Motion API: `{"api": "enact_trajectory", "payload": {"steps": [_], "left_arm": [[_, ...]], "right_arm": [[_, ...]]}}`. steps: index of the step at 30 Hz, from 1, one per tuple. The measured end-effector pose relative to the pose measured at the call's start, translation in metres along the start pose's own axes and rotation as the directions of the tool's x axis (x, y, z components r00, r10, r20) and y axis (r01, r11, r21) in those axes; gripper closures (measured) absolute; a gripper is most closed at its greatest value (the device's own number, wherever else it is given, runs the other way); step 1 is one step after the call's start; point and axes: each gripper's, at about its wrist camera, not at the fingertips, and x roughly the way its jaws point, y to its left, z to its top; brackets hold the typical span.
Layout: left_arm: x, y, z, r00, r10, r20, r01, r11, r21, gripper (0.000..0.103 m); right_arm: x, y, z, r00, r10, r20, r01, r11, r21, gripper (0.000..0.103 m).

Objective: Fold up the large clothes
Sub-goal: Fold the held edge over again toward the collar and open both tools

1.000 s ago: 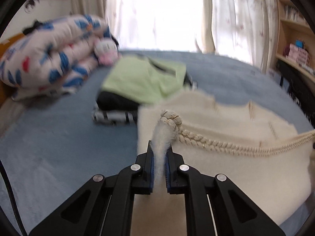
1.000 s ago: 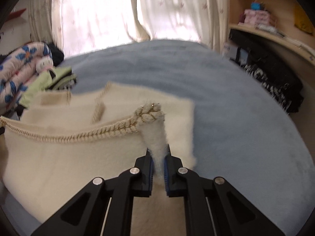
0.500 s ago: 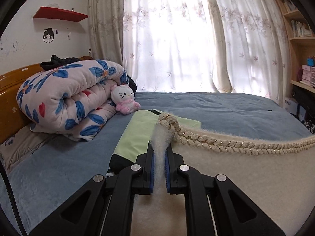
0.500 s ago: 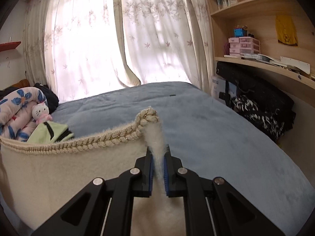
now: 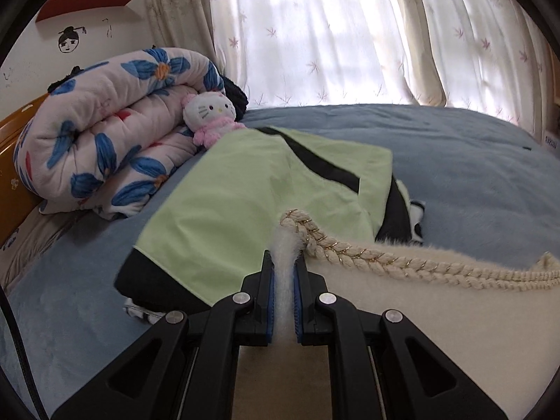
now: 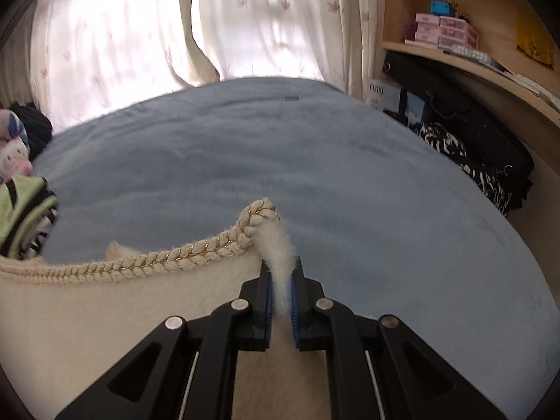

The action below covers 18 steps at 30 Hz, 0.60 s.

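**Both claws clamped on garment corners, low over the bed**

Left claw clenched on a fluffy corner of the cream garment, pads tight against the white pile. Right claw clenched likewise on the opposite corner. Between the two, stretched taut: the braided trim with its gold thread, dipping a little at mid-span. Below the trim, cream cloth hanging toward the cameras and filling the lower part of both views.

Ahead of the left claw, close by: a green folded garment with a black stripe, stacked on darker clothes. Further left, a rolled floral quilt with a plush cat leaning on it, and a wooden headboard at the edge. Ahead of the right claw: wide, bare blue bed, open up to the curtains. On the right, past the bed edge, black bags under a shelf.

Against half a second earlier: both views tipped further down, more bed and less window showing, green stack much nearer the left claw, trim lower against the bed. Grip unchanged in both claws.

Both claws angled downward toward the bed, side by side, no roll evident.
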Motion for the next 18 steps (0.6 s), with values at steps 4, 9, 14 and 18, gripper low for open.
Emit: {"api": "enact_trajectory", "payload": {"steps": [4, 9, 14, 18], "left_arm": [[0.016, -0.002, -0.013, 1.0, -0.01, -0.016, 0.01, 1.0, -0.026, 0.096], [0.024, 0.008, -0.019, 0.998, -0.042, -0.046, 0.038, 0.996, -0.076, 0.091], [0.026, 0.022, -0.019, 0.994, -0.057, -0.09, 0.045, 0.99, -0.133, 0.064], [0.011, 0.04, -0.013, 0.983, -0.108, -0.146, 0.086, 0.985, -0.15, 0.055]], "right_arm": [[0.025, 0.005, -0.007, 0.998, -0.004, -0.064, 0.004, 1.0, -0.002, 0.095], [0.041, 0.007, -0.011, 0.992, -0.017, -0.124, 0.017, 1.0, -0.003, 0.094], [0.041, 0.006, -0.01, 0.987, -0.034, -0.158, 0.032, 0.999, -0.011, 0.083], [0.014, -0.002, -0.006, 0.984, 0.018, -0.178, -0.017, 1.0, 0.011, 0.064]]}}
